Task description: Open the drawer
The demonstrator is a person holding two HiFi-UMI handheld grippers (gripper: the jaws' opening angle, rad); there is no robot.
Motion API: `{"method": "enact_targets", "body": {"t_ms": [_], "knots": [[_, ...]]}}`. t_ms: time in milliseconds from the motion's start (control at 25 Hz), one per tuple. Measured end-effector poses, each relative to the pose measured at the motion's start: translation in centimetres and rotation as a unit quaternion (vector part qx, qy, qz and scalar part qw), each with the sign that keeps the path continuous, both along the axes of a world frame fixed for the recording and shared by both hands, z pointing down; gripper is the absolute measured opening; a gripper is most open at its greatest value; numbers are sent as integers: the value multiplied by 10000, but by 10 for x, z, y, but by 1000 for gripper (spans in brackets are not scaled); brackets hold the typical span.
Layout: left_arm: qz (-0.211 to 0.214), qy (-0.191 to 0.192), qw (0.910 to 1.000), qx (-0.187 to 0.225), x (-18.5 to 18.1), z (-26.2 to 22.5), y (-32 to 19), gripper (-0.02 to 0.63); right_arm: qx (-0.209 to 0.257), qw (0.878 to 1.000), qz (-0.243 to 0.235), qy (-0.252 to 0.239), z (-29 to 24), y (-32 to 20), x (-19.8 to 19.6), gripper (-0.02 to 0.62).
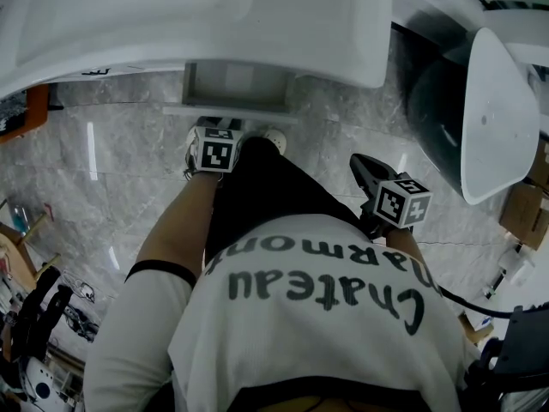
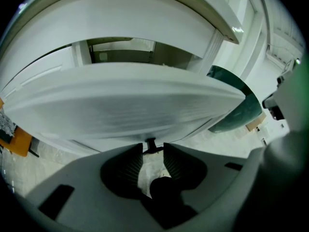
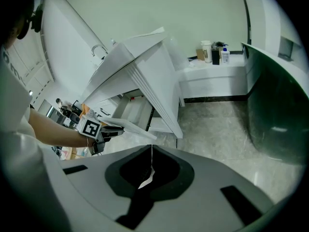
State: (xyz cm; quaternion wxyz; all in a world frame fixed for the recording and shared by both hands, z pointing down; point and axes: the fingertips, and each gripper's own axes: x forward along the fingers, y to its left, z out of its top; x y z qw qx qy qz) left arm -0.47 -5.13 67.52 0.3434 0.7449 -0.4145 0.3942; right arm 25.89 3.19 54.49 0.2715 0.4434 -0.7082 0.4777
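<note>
Your left gripper [image 2: 153, 150], ribbed jaws parted, flanked the dark knob [image 2: 150, 143] on the smooth white drawer [image 2: 120, 100]; your right gripper [image 3: 151, 151] was closed, empty.

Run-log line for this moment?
drawer: pulled out | left gripper: open, at its knob | right gripper: shut, empty, off drawer

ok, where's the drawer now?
Head view, top centre: the drawer juts out from under the white table, with the left gripper at its front edge.
</note>
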Motion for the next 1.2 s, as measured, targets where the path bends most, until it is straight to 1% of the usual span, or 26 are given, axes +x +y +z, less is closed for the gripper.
{"method": "enact_targets", "body": {"t_ms": [320,480,600,880,1040,1120,1160,1200], "knots": [[-238,51,9997,-52,-2,0,3,132,51,9999,-91,-8,-1,-2,2,12],[-279,-81,9996,-27,-3,0,4,130,49,9999,-100,-18,1,-1,3,12],[-343,-142,9993,-96,-4,2,6,130,87,9999,-80,-35,-1,-1,5,12],[-372,-298,9984,-312,-4,5,7,127,168,9998,67,-46,-3,-3,13,12],[-297,-320,9984,-358,-2,4,8,126,182,9996,205,-57,-7,-1,19,12],[-228,-391,9982,-398,-3,4,9,124,189,9994,276,-62,-7,1,22,12],[-211,-494,9972,-519,-8,8,15,120,195,9993,312,-63,-6,1,23,12],[-233,-635,9949,-750,-16,15,26,58,204,9992,351,-66,-4,1,24,12]]}}
